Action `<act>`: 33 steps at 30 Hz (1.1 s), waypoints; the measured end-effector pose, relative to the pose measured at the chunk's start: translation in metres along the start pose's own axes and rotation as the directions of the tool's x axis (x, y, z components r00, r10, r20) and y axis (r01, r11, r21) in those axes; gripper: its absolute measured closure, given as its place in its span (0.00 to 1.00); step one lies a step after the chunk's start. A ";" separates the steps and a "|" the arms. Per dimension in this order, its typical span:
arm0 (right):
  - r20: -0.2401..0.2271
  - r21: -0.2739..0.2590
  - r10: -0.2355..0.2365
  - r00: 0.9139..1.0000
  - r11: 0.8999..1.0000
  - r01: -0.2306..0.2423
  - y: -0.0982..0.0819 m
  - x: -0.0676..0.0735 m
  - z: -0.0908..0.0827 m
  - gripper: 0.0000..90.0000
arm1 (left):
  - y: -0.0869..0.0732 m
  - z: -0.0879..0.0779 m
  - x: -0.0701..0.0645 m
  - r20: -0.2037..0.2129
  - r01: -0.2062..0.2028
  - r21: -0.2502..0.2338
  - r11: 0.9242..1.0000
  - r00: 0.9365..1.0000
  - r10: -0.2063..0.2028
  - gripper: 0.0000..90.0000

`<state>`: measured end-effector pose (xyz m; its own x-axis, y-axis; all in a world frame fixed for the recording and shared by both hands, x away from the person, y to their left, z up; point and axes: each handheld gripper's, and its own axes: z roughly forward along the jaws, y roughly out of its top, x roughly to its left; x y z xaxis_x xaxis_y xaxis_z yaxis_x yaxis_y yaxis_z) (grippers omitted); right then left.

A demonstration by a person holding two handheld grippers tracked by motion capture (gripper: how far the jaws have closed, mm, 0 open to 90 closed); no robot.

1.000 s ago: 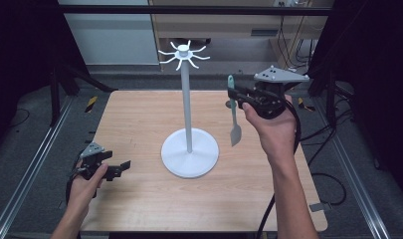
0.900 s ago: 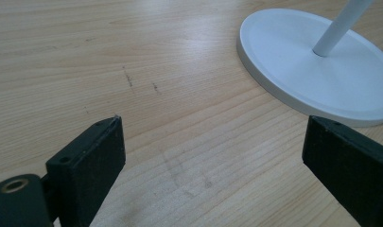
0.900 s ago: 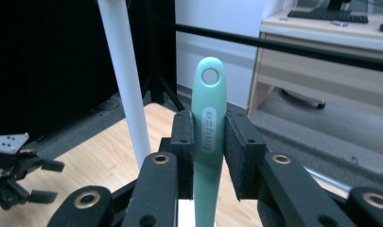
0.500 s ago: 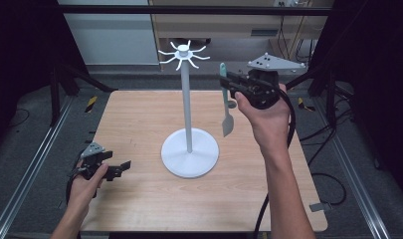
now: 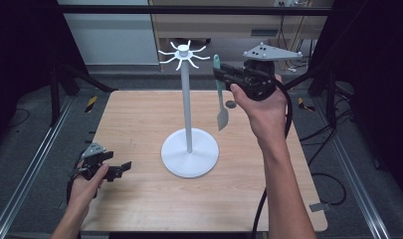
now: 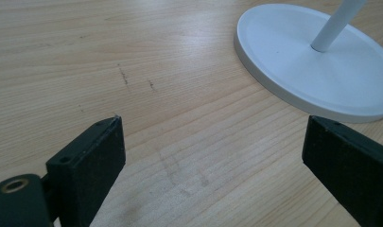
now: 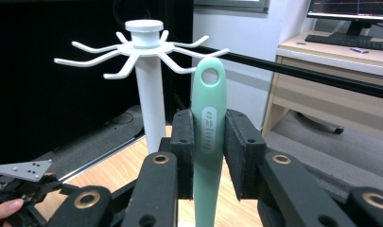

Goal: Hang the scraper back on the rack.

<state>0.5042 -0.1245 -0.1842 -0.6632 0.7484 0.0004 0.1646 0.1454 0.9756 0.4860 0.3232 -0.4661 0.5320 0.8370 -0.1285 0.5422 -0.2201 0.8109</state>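
In the high view the white rack [image 5: 188,109] stands at the middle of the frame on the wooden table [image 5: 139,124], its round base flat on the boards and its pole upright. The ring of hooks [image 5: 183,54] at its top is bare; nothing hangs from any of them.

The right gripper [image 5: 220,74], in the upper right of that frame and raised above the table, is clamped on the green handle of a spatula [image 5: 220,94]. The spatula's long axis runs close to vertical: the handle end with its hanging hole points up, and the grey blade hangs down, clear of the table. It sits just right of the pole, with its top end about level with the hooks and apart from them.

In the right gripper view the two pads [image 7: 183,142] press the handle from both sides at frame centre. The hole [image 7: 210,75] stands above the jaws, near the tips of the hooks in the upper middle of the frame.

The left gripper [image 5: 122,168] rests low at the lower left of the high view, on the table near the base. In the left gripper view its jaws stand wide apart with only bare wood between them, and the base [image 6: 317,61] lies in the upper right.
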 end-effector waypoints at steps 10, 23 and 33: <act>-0.024 0.018 -0.006 1.000 1.000 0.006 0.004 -0.001 0.008 0.83 | 0.000 0.000 0.000 0.001 -0.001 0.001 1.000 1.000 0.001 0.07; -0.051 0.030 0.001 0.999 1.000 0.000 0.005 -0.004 0.009 0.83 | 0.000 0.001 -0.001 0.004 -0.006 0.006 1.000 1.000 0.006 0.07; -0.077 0.037 0.012 0.997 0.999 -0.009 0.007 -0.007 0.011 0.83 | 0.000 0.002 -0.003 0.007 -0.007 0.010 1.000 1.000 0.007 0.07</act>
<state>0.5181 -0.1213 -0.1799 -0.7154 0.6982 0.0288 0.1974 0.1623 0.9668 0.4862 0.3199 -0.4673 0.5400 0.8321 -0.1267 0.5448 -0.2308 0.8062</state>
